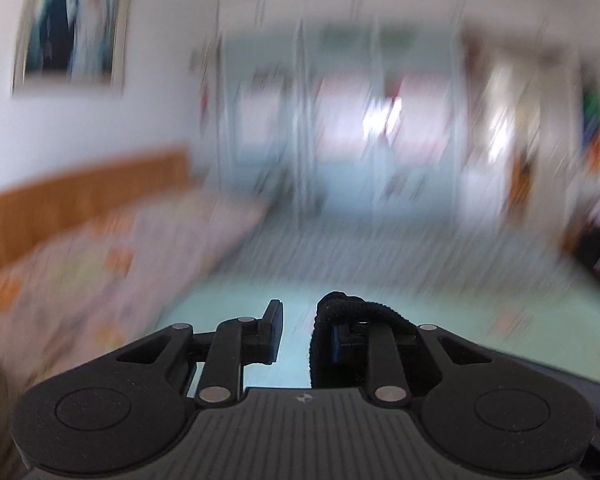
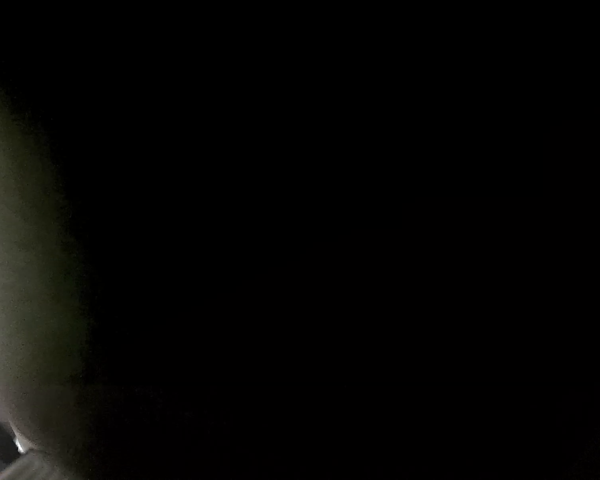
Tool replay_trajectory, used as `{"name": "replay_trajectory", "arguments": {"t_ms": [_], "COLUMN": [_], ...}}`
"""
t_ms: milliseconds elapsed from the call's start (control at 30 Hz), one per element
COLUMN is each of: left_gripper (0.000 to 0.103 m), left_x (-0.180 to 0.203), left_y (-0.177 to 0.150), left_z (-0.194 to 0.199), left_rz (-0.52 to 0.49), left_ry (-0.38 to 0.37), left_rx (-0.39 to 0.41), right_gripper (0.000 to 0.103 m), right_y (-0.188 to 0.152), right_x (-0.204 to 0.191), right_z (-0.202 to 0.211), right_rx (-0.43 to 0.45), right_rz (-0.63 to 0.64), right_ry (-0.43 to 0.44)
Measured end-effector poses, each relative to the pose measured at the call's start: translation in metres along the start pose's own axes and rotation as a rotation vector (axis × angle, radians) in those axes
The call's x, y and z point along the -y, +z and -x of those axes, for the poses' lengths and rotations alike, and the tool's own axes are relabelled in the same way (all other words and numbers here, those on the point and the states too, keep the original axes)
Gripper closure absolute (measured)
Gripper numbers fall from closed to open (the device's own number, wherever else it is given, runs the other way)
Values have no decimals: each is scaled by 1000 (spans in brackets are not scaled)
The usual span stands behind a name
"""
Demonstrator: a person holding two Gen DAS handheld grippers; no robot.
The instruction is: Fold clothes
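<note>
The left wrist view is smeared by motion. My left gripper (image 1: 300, 320) is open, with a clear gap between its two fingers. A piece of black fabric (image 1: 342, 312) is draped over the right finger and is not pinched between the two. Below the fingers lies a pale green surface (image 1: 440, 320). The right wrist view is almost wholly black, as if something dark covers the lens. Only a dim grey glow (image 2: 16, 260) shows at its left edge, and neither finger of my right gripper can be seen.
A bed with a pale patterned cover (image 1: 100, 264) and a wooden headboard (image 1: 80, 196) runs along the left wall. A framed picture (image 1: 72, 28) hangs above it. Blurred cabinets or doors (image 1: 360, 128) fill the far end of the room.
</note>
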State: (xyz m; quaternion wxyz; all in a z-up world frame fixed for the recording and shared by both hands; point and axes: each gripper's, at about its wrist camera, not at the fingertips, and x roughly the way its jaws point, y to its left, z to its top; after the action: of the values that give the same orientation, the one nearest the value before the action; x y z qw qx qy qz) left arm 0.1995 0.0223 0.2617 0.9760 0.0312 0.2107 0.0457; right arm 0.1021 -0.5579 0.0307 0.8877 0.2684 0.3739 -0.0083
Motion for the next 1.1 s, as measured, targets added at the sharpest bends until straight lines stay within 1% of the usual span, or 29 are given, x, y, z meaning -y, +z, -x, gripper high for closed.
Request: {"name": "replay_trajectory", "arguments": {"t_ms": [33, 67, 100, 133, 167, 200, 267, 300, 367, 400, 433, 467, 500, 533, 600, 733, 800, 900, 933, 1000, 1067, 1100], "left_gripper": [79, 80, 80, 80, 82, 86, 87, 87, 87, 87, 87, 87, 87, 87, 87, 85, 84, 83, 83, 83, 83, 83], "left_x": [0, -1, -2, -3, -5, -9, -16, -23, -35, -42, -43, -44, -46, -40, -41, -40, -41, -49, -52, -55, -56, -54], "left_y": [-26, -53, -80, -102, -124, -139, -167, -166, -163, -162, -158, -155, -151, -143, -134, -134, -141, -163, -171, -192, -212, -222], "left_z": [-37, -74, -101, -123, -145, -157, -180, -183, -188, -190, -191, -192, -193, -192, -193, -184, -173, -155, -149, -139, -129, -125], "left_rz": [-16, -31, -44, -47, -51, -58, -73, -59, -30, -15, -14, -12, -11, -8, 7, 10, 14, 73, 97, 141, 181, 194], "left_ry": [35, 69, 66, 50, 35, 47, 73, 60, 34, 21, 11, 0, -11, -20, -45, -62, -74, -109, -123, -139, -153, -160], "left_rx": [-74, -149, -209, -261, -313, -325, -347, -334, -307, -294, -275, -257, -238, -220, -191, -170, -160, -169, -176, -198, -226, -245], "right_gripper": [11, 15, 21, 21, 21, 21, 21, 20, 19, 18, 17, 16, 15, 14, 13, 13, 13, 13, 13, 14, 20, 25], "right_y": [-5, -21, -36, -50, -63, -73, -87, -90, -80, -76, -84, -100, -106, -105, -107, -120, -128, -138, -138, -137, -151, -160], "right_x": [5, 8, 12, 12, 11, 10, 10, 11, 14, 16, 16, 17, 22, 28, 42, 72, 82, 98, 105, 127, 125, 133], "right_z": [-12, -39, -59, -72, -80, -84, -82, -78, -72, -68, -67, -56, -42, -36, -28, -14, 3, 36, 42, 56, 41, 39], "right_rx": [-45, -121, -179, -208, -218, -217, -175, -152, -128, -116, -98, -74, -46, -17, 29, 53, 132, 290, 327, 356, 363, 364], "right_rz": [-22, -79, -116, -122, -114, -104, -88, -92, -121, -136, -150, -169, -194, -220, -273, -391, -385, -326, -314, -340, -411, -447], "right_ry": [-6, 0, 4, 10, 16, 16, 16, 19, 21, 38, 65, 90, 107, 114, 106, 72, 38, -44, -50, -6, 61, 95]}}
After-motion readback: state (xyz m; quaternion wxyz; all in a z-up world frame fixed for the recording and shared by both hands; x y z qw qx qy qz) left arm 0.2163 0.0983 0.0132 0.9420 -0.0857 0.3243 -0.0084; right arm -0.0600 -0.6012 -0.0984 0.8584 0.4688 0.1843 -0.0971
